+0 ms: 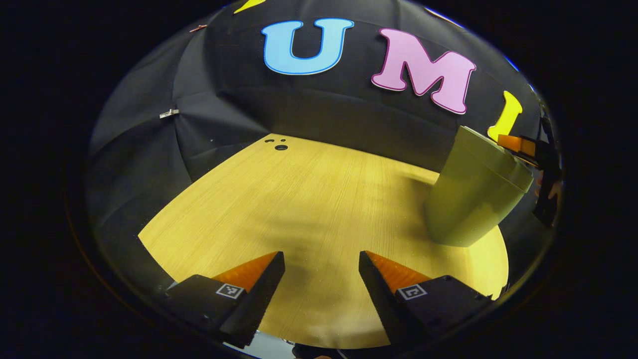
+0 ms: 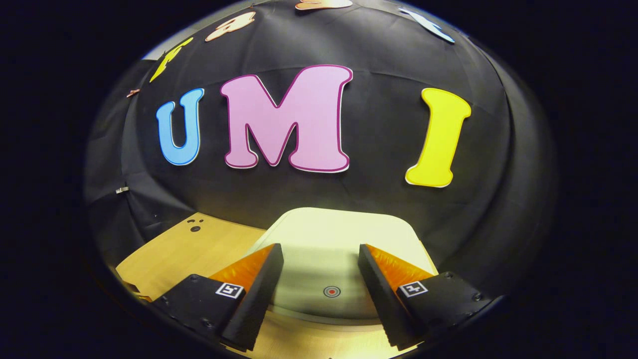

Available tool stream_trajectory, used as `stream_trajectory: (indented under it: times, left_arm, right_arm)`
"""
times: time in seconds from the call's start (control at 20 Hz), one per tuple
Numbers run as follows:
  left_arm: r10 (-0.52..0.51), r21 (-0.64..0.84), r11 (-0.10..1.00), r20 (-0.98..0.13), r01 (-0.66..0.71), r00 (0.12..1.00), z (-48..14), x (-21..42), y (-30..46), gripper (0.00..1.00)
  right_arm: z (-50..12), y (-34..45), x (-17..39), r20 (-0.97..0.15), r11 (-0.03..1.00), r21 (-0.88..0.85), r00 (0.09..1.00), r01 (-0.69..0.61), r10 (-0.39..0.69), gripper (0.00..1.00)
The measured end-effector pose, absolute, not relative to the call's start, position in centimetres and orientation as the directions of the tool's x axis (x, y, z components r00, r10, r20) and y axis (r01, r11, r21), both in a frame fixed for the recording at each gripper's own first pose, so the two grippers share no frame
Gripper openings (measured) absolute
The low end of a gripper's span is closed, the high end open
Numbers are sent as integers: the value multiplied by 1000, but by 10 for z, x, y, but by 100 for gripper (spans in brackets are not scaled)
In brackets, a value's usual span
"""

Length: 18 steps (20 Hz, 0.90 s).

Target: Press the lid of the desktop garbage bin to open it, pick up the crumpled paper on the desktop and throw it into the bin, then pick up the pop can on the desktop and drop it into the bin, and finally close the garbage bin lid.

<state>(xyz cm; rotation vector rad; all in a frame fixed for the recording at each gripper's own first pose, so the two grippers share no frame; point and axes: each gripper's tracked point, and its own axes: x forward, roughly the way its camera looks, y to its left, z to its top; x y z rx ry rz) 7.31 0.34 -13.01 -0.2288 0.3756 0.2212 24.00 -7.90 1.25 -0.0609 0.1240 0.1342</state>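
1. The tabletop [image 1: 309, 199] is pale yellow wood with a fine grain, and black cloth hangs as the booth's wall behind it. A few small dark holes [image 1: 280, 146] sit at its far edge, well to the left of the bin.
2. The bin [image 1: 473, 194] is a pale green tub that stands on the tabletop near the right edge of the left gripper view. Its lid [image 2: 339, 249] is down and flat, so nothing inside can be seen. A small red ring mark [image 2: 331, 291] sits on the lid near its front edge.
3. The left tool [image 1: 321, 262] hangs above bare tabletop, well to the left of the bin, with its fingers spread and nothing between them.
4. The right tool [image 2: 319, 254] hovers just over the bin's lid with its fingers spread wide and nothing held; the red ring mark lies between the two fingers. Whether the tips touch the lid I cannot tell. From the left gripper view, this tool [image 1: 521, 144] shows at the far side of the bin's top.
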Motion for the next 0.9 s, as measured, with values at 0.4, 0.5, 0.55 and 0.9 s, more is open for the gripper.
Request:
stream_trajectory:
  times: [0.4, 0.5, 0.55, 0.9]
  left_arm:
    - [136, -142, 970, -355, -196, 925, -110, 77, -8, 96]
    - [131, -130, 974, -331, -183, 935, -96, 79, -6, 96]
    - [126, -125, 977, -312, -172, 942, -86, 78, -4, 96]
    - [90, -103, 989, -166, -108, 982, -31, 60, 6, 96]
  right_arm:
    - [18, -77, 240, -111, 990, -37, 985, -134, 130, 96]
    - [19, -77, 235, -123, 992, -34, 986, -119, 114, 96]
    - [21, -75, 230, -125, 992, -40, 986, -119, 113, 95]
    - [50, -48, 175, -77, 990, -61, 989, -130, 125, 96]
